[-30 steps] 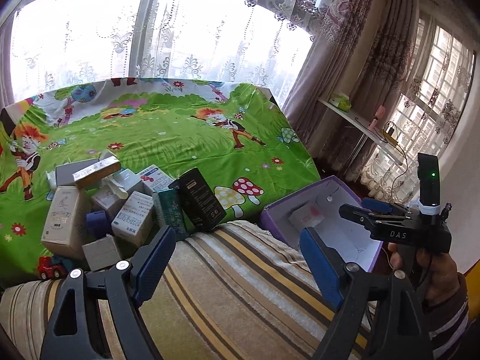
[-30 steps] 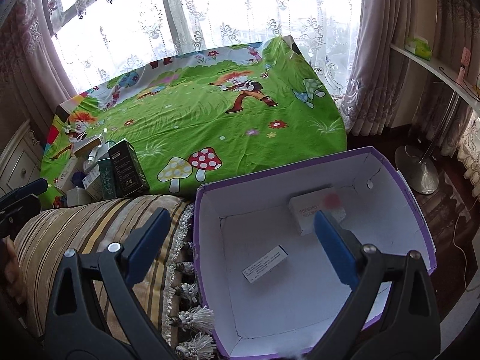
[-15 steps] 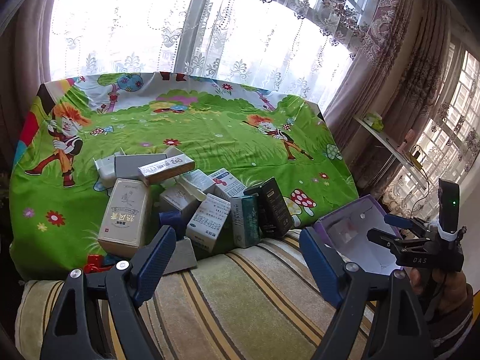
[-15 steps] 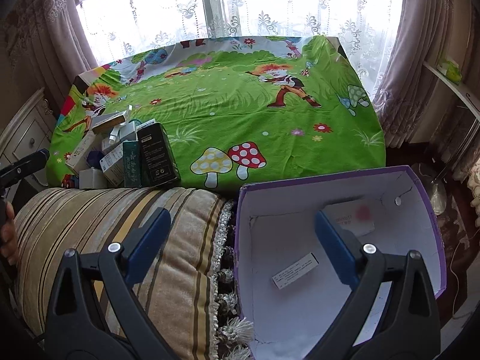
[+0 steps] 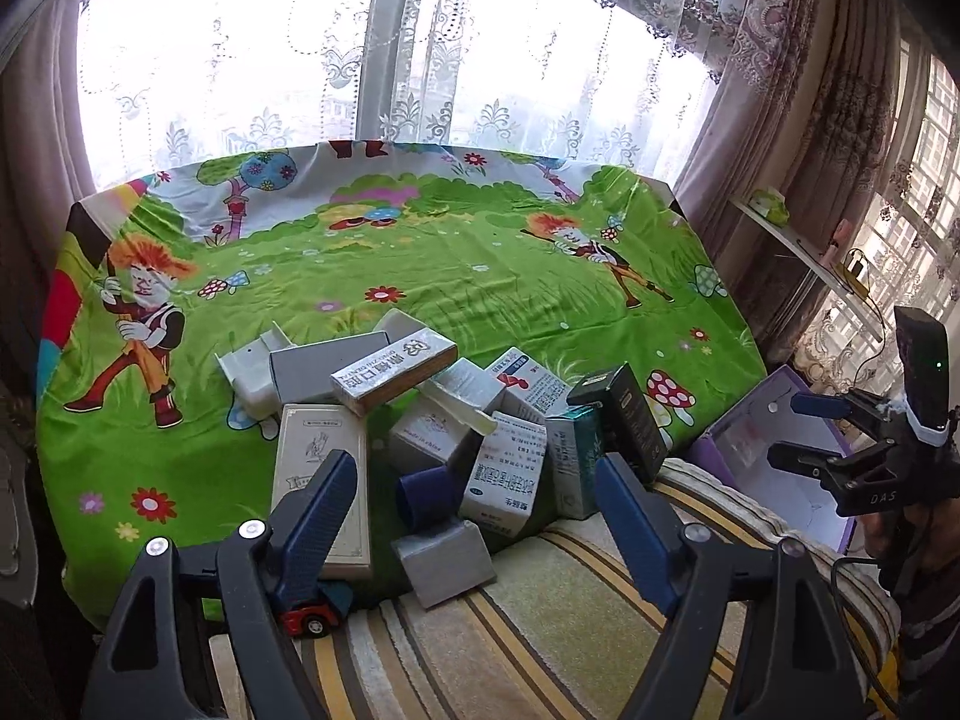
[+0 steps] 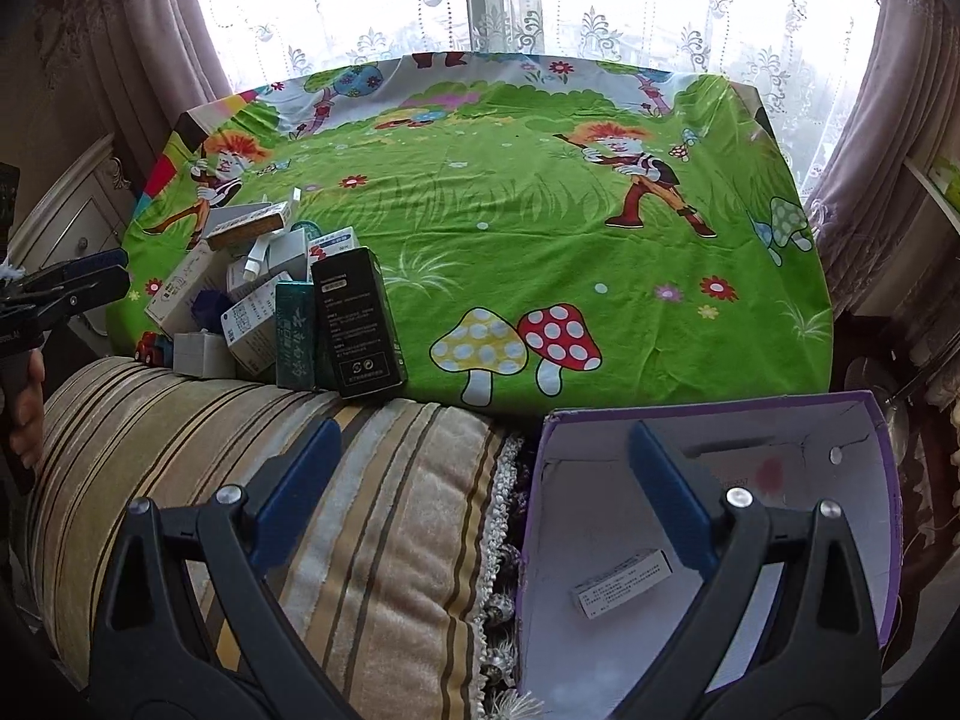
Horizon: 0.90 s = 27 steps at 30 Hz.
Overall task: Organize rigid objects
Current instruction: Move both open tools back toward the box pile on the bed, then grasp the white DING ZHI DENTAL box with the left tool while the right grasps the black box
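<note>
Here, the green cartoon bedsheet point(image 5: 420, 264) lies bare across the upper frame. The purple-edged box point(image 6: 864, 516), lower right, holds a small carton point(image 6: 624, 582) lying aslant. Heaped cartons point(image 5: 456, 420) crowd the sheet's near edge; one reads "made in china". The left gripper point(image 5: 474, 516) is closing, nothing between; the right gripper point(image 6: 480, 504) gapes wide, empty.

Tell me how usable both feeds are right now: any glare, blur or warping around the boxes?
Left wrist view: the window is blown out white, but the pile of boxes is evenly lit and sharp, print visible; fisheye bends the curtains at the edges. Right wrist view: same backlit glare up top, the purple box interior slightly hazy, its small carton still distinct; corners go dark.
</note>
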### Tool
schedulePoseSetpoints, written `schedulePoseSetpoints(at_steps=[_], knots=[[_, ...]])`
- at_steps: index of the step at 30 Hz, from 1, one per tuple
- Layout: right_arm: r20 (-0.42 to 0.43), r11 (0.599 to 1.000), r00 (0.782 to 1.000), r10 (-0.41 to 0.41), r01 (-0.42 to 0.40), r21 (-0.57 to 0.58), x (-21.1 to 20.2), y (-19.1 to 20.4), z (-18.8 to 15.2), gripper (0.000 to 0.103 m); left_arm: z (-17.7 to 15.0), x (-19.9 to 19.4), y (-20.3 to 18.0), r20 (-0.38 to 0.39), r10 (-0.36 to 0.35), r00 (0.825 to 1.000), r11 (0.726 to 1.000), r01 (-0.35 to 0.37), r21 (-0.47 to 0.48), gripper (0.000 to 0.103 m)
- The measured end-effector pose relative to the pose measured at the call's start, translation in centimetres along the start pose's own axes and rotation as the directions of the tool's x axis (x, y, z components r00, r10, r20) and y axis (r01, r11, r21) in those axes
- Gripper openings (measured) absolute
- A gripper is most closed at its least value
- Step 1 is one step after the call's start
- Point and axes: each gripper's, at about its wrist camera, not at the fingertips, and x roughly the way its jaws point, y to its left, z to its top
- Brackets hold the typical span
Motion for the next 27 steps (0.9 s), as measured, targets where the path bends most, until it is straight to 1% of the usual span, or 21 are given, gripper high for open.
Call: schedulePoseSetpoints(at_steps=[6, 11, 14, 17, 20, 27], knots=[[-0.032, 0.997, 0.998, 0.049, -0.050, -0.051, 2.0, 1.7, 1.4, 0.098, 1.8, 2.3, 1.9, -0.031, 0.000, 1.000, 0.999, 0.001, 0.032, 0.079], [-0.062, 0.994, 0.996, 0.057, -0.062, -0.087, 4.1, 2.8, 2.4, 0.097, 3.4, 4.4, 2.9, -0.059, -0.007, 0.998, 0.996, 0.012, 0.094, 0.077], [-0.078, 0.993, 0.995, 0.057, -0.065, -0.102, 5.3, 3.3, 3.1, 0.096, 4.2, 5.8, 3.3, -0.088, 0.013, 0.996, 0.990, -0.001, 0.139, 0.077], [-0.093, 0.992, 0.994, 0.054, -0.064, -0.113, 6.3, 3.6, 3.5, 0.094, 4.7, 6.8, 3.7, -0.109, 0.011, 0.994, 0.985, 0.008, 0.172, 0.075], [-0.107, 0.991, 0.993, 0.057, -0.070, -0.116, 7.3, 3.9, 3.9, 0.093, 5.1, 7.6, 4.0, -0.125, 0.005, 0.992, 0.982, 0.018, 0.185, 0.073], [-0.145, 0.987, 0.987, 0.070, -0.089, -0.132, 8.9, 4.5, 4.2, 0.084, 5.9, 9.1, 3.4, -0.166, 0.004, 0.986, 0.967, 0.038, 0.252, 0.073]])
